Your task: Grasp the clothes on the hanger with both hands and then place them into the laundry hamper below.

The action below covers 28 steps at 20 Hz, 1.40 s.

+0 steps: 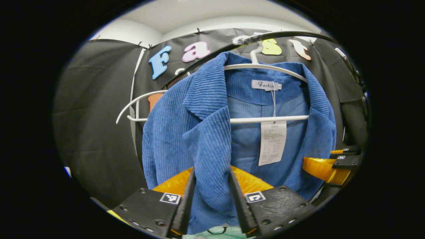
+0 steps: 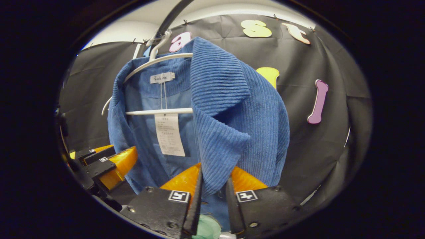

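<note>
Two grippers grasp a blue corduroy jacket (image 1: 186,132) hanging on a white hanger (image 1: 265,66). Left gripper (image 1: 212,196) jaws clamp one front lapel edge; right gripper (image 2: 214,192) jaws clamp the opposite lapel. A neck label and a white paper tag (image 1: 273,142) hang inside the collar. Both grippers point level toward the garment.

One blue jacket (image 1: 199,132), two white hangers (image 1: 265,66), one paper tag (image 1: 272,142), one rail (image 1: 285,35), two claws (image 1: 212,196).
</note>
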Tool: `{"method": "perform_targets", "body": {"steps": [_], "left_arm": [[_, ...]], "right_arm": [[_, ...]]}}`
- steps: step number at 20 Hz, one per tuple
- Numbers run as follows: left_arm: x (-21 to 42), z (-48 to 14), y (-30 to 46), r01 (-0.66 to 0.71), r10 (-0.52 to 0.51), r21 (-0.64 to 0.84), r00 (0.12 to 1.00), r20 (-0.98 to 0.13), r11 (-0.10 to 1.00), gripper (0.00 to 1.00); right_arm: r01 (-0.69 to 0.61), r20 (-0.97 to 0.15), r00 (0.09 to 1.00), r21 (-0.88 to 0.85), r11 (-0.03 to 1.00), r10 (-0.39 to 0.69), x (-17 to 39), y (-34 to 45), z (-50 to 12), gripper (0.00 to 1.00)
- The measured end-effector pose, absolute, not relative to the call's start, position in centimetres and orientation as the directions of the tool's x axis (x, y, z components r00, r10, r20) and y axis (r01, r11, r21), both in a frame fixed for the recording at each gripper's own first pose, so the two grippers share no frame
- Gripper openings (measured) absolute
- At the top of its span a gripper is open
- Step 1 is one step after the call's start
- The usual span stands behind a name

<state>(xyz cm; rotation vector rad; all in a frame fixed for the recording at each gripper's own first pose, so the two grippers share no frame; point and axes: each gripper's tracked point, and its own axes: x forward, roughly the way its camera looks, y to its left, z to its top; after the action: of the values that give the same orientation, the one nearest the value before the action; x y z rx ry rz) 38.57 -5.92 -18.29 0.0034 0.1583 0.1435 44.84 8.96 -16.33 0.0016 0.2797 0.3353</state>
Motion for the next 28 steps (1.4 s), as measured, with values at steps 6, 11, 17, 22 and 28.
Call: {"method": "perform_targets", "body": {"steps": [6,11,17,22,28], "left_arm": [[38.3,-18.0,-4.3,-0.157,0.155,0.003,0.971,-0.18,0.988,0.05],[37.3,-17.7,-2.1,-0.198,0.205,0.057,0.962,-0.182,0.979,0.05],[36.8,-16.8,0.9,-0.265,0.272,0.066,0.945,-0.181,0.962,0.05],[37.1,-15.6,2.8,-0.287,0.299,0.091,0.938,-0.173,0.954,0.0],[37.4,-14.0,4.4,-0.314,0.323,0.082,0.934,-0.156,0.946,0.05]], "right_arm": [[-0.348,-0.286,0.888,0.096,0.932,0.361,45.0,7.4,-16.2,0.06],[-0.328,-0.287,0.889,0.145,0.934,0.357,45.7,4.7,-15.4,0.06],[-0.293,-0.274,0.907,0.136,0.946,0.32,46.2,1.4,-13.7,0.06],[-0.245,-0.249,0.93,0.124,0.961,0.27,47.3,-1.0,-11.8,0.05],[-0.234,-0.213,0.94,0.162,0.959,0.265,48.0,-2.5,-9.7,0.06]]}}
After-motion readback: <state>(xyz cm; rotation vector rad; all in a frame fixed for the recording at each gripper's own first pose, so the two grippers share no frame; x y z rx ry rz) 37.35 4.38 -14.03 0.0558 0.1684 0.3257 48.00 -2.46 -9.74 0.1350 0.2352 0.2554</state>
